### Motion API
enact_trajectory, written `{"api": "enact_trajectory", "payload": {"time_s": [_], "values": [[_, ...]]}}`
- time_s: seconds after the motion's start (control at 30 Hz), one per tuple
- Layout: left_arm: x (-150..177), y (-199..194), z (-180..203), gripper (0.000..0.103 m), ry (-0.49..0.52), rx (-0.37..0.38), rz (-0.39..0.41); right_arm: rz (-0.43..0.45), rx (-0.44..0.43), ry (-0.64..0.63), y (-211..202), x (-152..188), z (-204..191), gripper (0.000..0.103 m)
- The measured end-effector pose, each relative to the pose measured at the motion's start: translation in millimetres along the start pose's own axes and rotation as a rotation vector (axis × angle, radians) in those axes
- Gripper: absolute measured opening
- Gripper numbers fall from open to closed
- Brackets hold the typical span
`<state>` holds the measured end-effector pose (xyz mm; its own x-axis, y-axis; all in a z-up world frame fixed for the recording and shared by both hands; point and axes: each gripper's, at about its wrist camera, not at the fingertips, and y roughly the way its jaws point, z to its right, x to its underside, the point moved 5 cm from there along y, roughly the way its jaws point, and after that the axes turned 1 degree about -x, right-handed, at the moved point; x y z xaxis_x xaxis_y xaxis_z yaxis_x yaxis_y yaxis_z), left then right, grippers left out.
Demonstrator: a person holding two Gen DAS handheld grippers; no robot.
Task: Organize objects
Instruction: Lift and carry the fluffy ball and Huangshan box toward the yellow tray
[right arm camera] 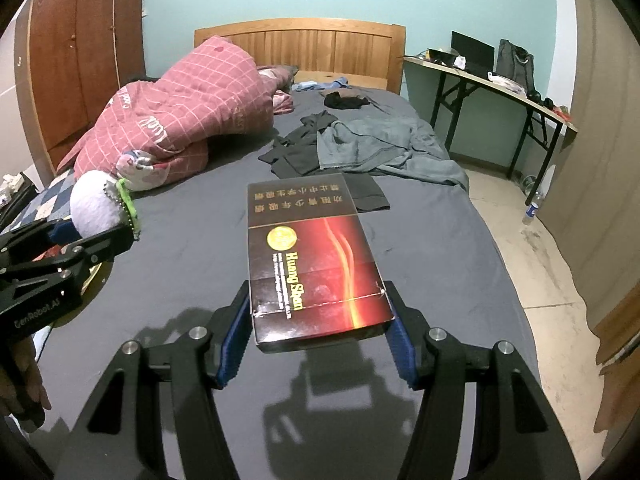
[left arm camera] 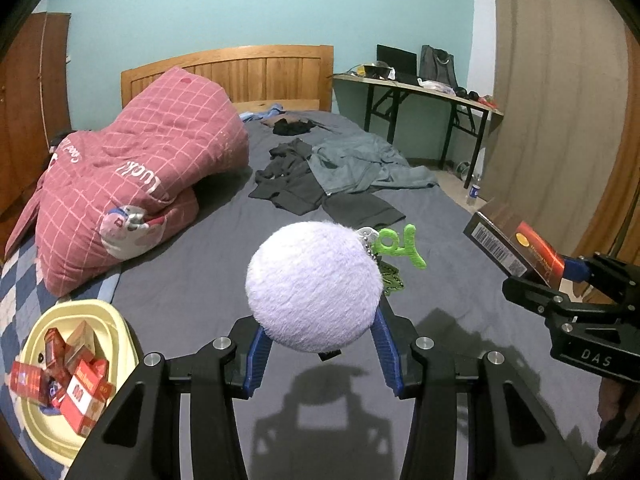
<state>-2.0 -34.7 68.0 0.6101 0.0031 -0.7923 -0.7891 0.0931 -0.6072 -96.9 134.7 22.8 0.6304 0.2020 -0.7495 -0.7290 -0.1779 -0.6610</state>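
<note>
Pinching a fluffy white pom-pom keychain (left arm camera: 314, 286) between its blue pads, the left gripper (left arm camera: 318, 354) holds it above the grey bed (left arm camera: 192, 292), while the right gripper (right arm camera: 320, 340) clamps a dark red carton (right arm camera: 316, 264) by its sides, probably bound for the yellow tub (left arm camera: 120, 332) of small red boxes (left arm camera: 68, 380).

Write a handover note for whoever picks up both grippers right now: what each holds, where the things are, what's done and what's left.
Left gripper: shut on the fluffy white ball, green charm dangling from its chain, held above the bed.
Right gripper: shut on the dark red box, also in the air.
Done: the cream tub at the bed's left corner already holds several small red boxes.
Left: both held items still need a place; the box probably joins the tub, where the ball goes is unclear. Clothes lie loose further up the bed.
</note>
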Motion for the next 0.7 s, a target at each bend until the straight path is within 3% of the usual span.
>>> {"api": "enact_trajectory", "payload": {"time_s": [0.27, 0.7], "values": [[20, -12, -35, 0.045, -0.043, -0.054, -0.012, -0.033, -0.04, -0.003, 16, 13, -28, 0.061], [70, -31, -152, 0.045, -0.202, -0.191, -0.051, -0.065, -0.183, -0.097, 45, 17, -156, 0.061]]}}
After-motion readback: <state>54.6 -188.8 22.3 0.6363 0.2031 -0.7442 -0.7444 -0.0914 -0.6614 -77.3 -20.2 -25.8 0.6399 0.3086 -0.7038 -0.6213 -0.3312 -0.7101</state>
